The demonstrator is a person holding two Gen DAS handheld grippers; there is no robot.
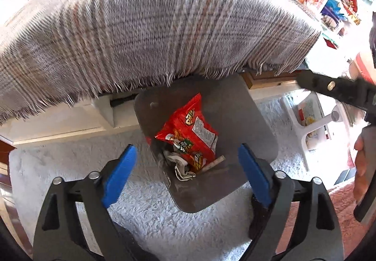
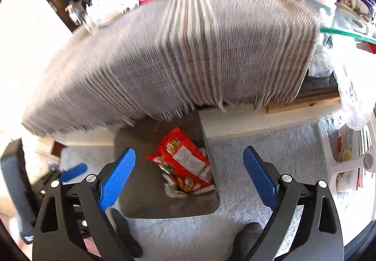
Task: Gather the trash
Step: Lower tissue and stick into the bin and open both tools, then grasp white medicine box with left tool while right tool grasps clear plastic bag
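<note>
While both grippers — left gripper (image 1: 186, 175), right gripper (image 2: 189, 178) — gape empty, the plaid cloth (image 1: 150, 33) overhangs the bin (image 1: 246, 120).

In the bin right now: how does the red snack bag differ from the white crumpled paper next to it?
The red snack bag is far larger than the crumpled paper. The bag is glossy red with printed panels; the paper is plain white-grey. The bag stands tilted, reaching up the bin's inside; the paper sits low at the bottom, partly under the bag's lower end. Both lie inside the dark bin, free of either hand-held gripper.
</note>
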